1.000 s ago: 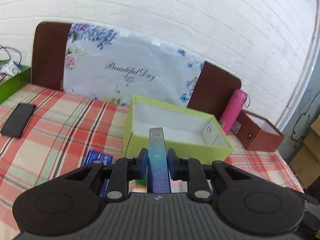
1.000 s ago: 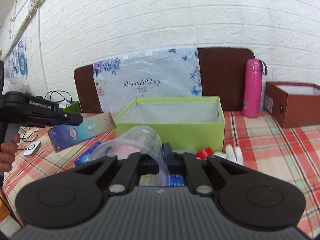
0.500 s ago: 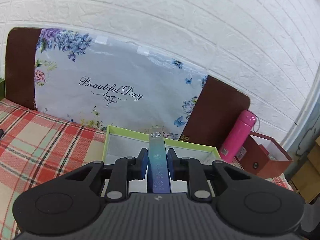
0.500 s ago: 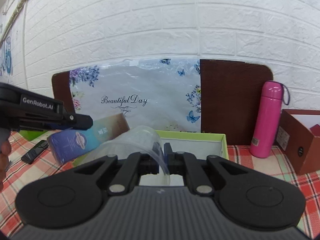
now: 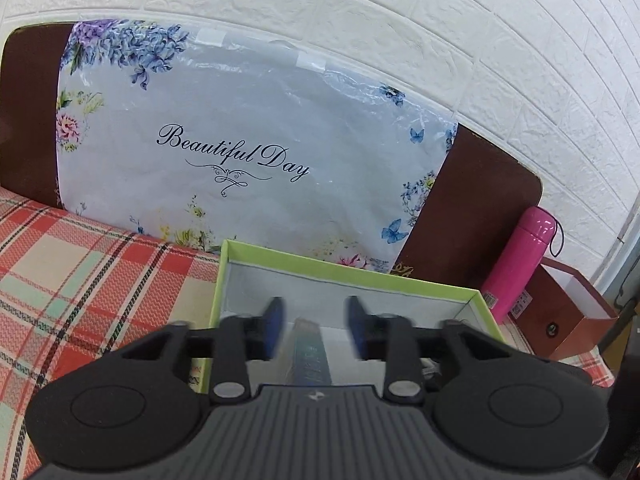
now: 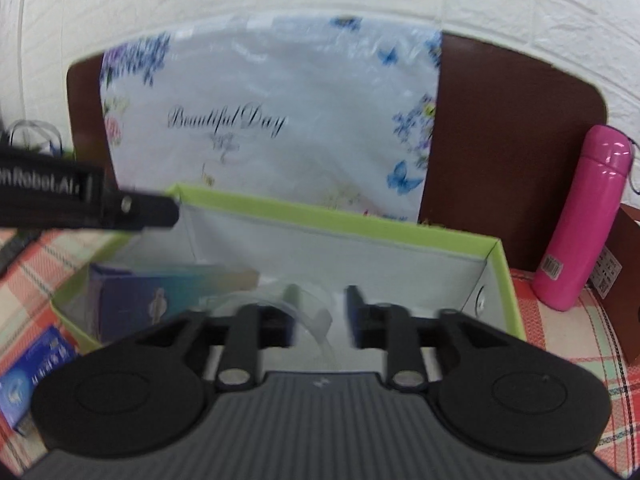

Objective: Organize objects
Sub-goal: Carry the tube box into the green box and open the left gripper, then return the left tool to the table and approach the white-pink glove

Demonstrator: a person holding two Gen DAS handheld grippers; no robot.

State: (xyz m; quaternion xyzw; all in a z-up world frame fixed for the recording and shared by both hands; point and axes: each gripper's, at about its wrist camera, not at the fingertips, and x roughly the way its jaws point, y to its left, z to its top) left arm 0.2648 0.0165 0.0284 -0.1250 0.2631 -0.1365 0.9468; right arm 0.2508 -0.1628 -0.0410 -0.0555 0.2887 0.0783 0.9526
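Plaid tablecloth (image 5: 80, 280), white brick wall (image 5: 400, 40), green box (image 5: 340, 270), pink flask (image 5: 524, 264)

left wrist: close over green box (image 5: 352, 270) | right wrist: same, rightward

Slim box (image 5: 311, 354): blurred, lower part hidden behind the left hand-held gripper (image 5: 314, 326).
Clear cup (image 6: 298, 312): smeared.
Brown box (image 5: 576, 320): cut off at right edge.

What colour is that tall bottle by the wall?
The bottle is bright pink, clearest in the right wrist view.
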